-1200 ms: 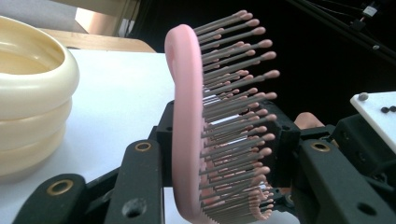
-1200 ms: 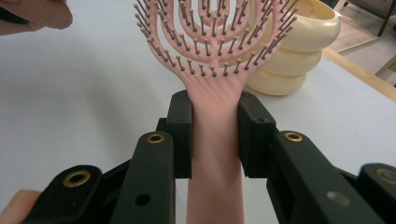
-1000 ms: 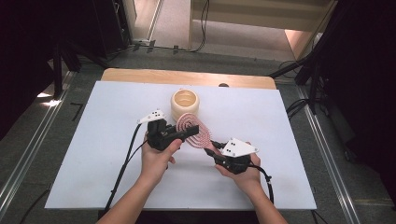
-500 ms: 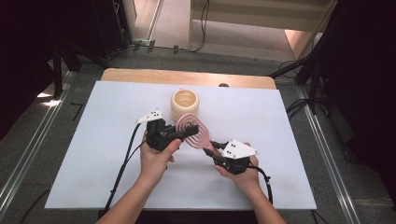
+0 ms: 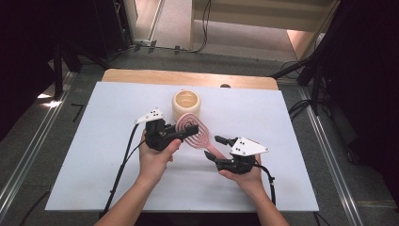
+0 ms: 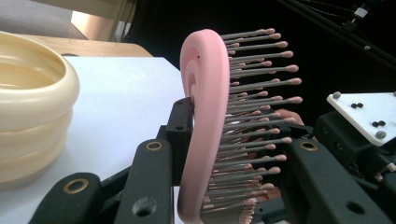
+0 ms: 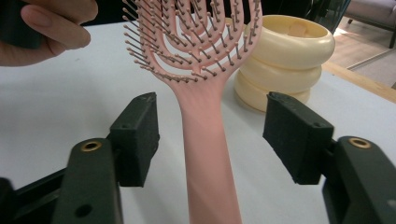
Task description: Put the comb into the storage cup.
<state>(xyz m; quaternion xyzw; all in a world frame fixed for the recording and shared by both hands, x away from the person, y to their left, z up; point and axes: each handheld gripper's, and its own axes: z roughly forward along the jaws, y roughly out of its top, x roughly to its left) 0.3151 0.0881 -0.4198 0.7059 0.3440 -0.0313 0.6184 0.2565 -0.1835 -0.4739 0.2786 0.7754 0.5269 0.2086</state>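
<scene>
Black rubber pads of my left gripper (image 6: 219,154) pinch the head of the pink hairbrush (image 5: 194,133), one pad on its smooth back, the other against the bristle side. That grip carries the brush just above the table (image 5: 94,155), bristles turned toward my right gripper (image 5: 219,147). I judge this hold is what lets the other hand let go.

My right gripper has just been opening. In the right gripper view its pads (image 7: 140,135) stand spread on either side of the pink handle (image 7: 208,154) without touching it, so the handle runs between them unclamped. I read this as a handover: the handle grip has been given up and the head grip now bears the load.

Farther out, the cream ribbed cup (image 5: 187,104) stands upright on the white sheet, just beyond the brush head and close to it. I judge it the likely holder for the brush, which would explain keeping the handle end unclamped to go in first.
</scene>
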